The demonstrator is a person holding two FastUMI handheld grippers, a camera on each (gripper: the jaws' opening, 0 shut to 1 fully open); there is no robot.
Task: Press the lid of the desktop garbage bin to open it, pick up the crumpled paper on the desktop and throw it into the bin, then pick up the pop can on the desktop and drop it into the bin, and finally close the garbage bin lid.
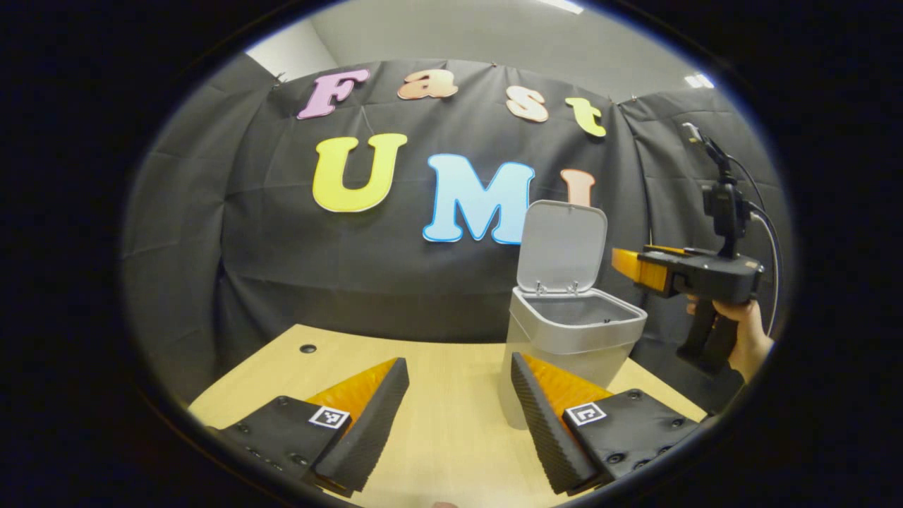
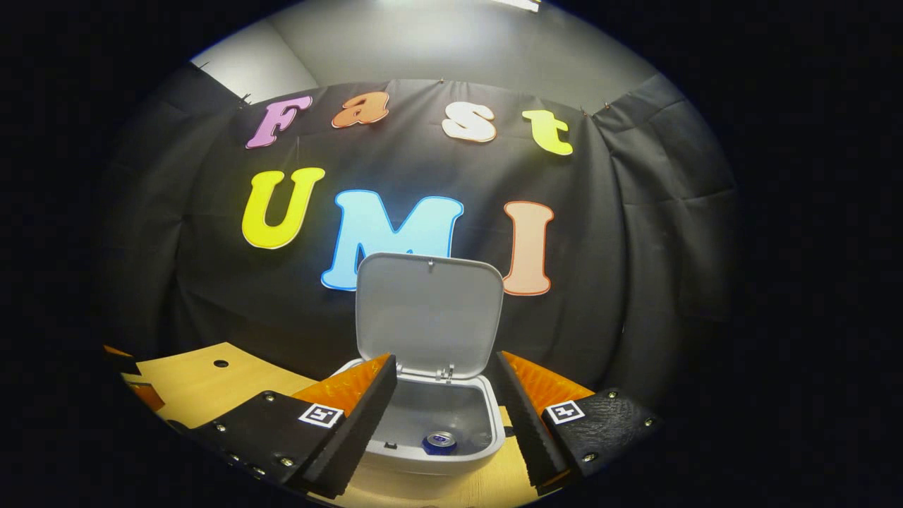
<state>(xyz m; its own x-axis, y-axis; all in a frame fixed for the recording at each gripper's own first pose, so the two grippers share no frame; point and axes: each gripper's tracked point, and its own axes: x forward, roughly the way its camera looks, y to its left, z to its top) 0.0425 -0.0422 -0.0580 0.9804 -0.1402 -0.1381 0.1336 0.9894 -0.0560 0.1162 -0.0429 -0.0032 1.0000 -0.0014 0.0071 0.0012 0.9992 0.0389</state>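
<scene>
Can dropped in the bin, lid left to close

In the left gripper view, the left gripper (image 1: 458,416) is held wide and empty low over the desk (image 1: 282,374), kept clear of the bin (image 1: 564,339) at 2 o'clock; the right gripper (image 1: 631,268) is seen at 3 o'clock beside the upright lid (image 1: 562,243). In the right gripper view, the right gripper (image 2: 444,416) hangs wide and empty above the bin's mouth, the pop can (image 2: 441,442) lying inside at 6 o'clock. Only 1 step appears left.

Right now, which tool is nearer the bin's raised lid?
Right. The right tool hangs just above the open bin, in front of the lid. The left tool sits low over the table, beside the bin.
</scene>
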